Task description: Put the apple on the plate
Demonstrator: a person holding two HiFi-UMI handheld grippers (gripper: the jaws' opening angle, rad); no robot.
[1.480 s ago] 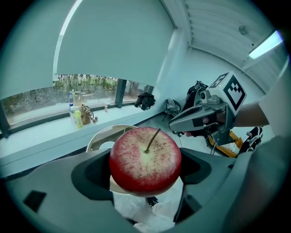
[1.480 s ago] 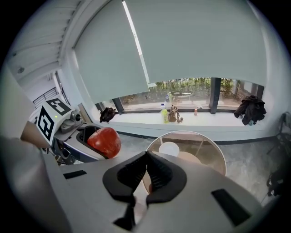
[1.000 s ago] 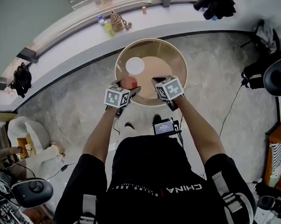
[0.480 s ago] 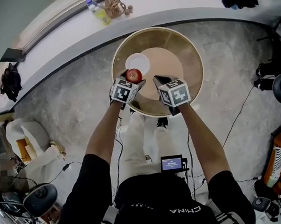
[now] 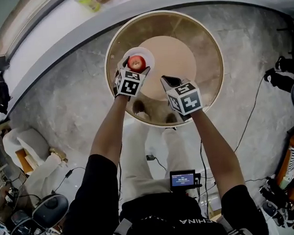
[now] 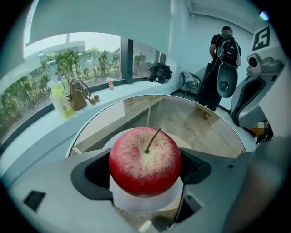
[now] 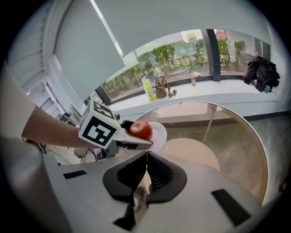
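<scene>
A red apple (image 5: 137, 63) sits between the jaws of my left gripper (image 5: 135, 67), which is shut on it. It hangs right over a small white plate (image 5: 147, 54) on the left part of a round glass table (image 5: 207, 44). In the left gripper view the apple (image 6: 145, 159) fills the gap between the jaws, stem up, with the plate (image 6: 146, 203) just beneath; I cannot tell whether they touch. My right gripper (image 5: 166, 81) is shut and empty, over the table to the right. In the right gripper view its jaws meet at the right gripper (image 7: 146, 160), with the apple (image 7: 141, 130) and plate (image 7: 160, 133) ahead.
A window ledge behind the table carries a yellow-green bottle (image 6: 59, 98), a small brown bag (image 6: 80, 94) and black clothing (image 6: 159, 72). A person (image 6: 224, 45) stands at the far right by a white machine (image 6: 254, 88). The table has a tan round base (image 5: 171, 52).
My left gripper has carried the apple forward from the table's near edge to above the white plate. The right gripper stayed shut and shifted slightly forward.
</scene>
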